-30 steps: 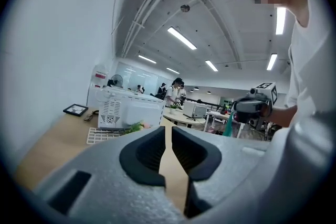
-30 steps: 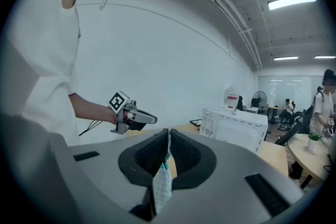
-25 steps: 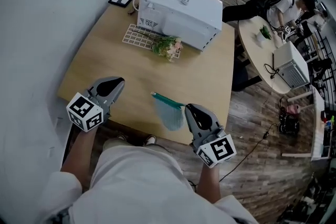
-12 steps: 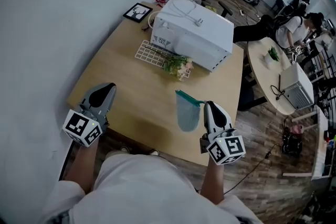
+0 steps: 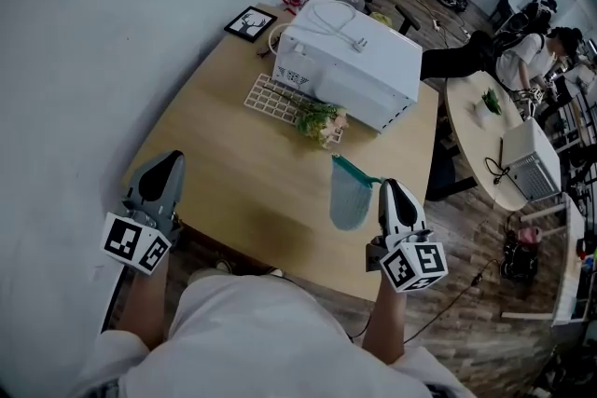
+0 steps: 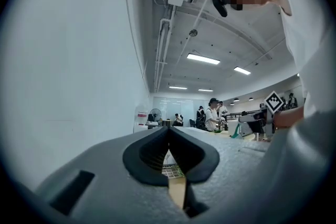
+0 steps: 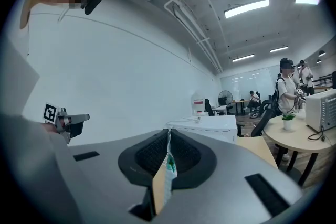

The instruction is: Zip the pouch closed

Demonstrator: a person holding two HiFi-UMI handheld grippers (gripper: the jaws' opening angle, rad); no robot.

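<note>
My right claw (image 5: 389, 188) pinches the hanging pouch (image 5: 349, 202), left claw (image 5: 166, 165) pressed together empty; I can't confirm its zip (image 5: 354, 171) is shut.

Whether the pouch (image 5: 351, 199) is zipped is too small to tell.

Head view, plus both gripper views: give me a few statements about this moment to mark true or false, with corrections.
1. The right gripper is shut on the teal pouch. True.
2. The left gripper grips the pouch too. False: it is shut with nothing between its jaws, well apart from the pouch, at the near left edge of the table.
3. The framed picture stands on top of the white appliance. False: it is on the table beside the appliance, at the far corner.
4. The flowers are on the table, on the near side of the appliance. True.
</note>
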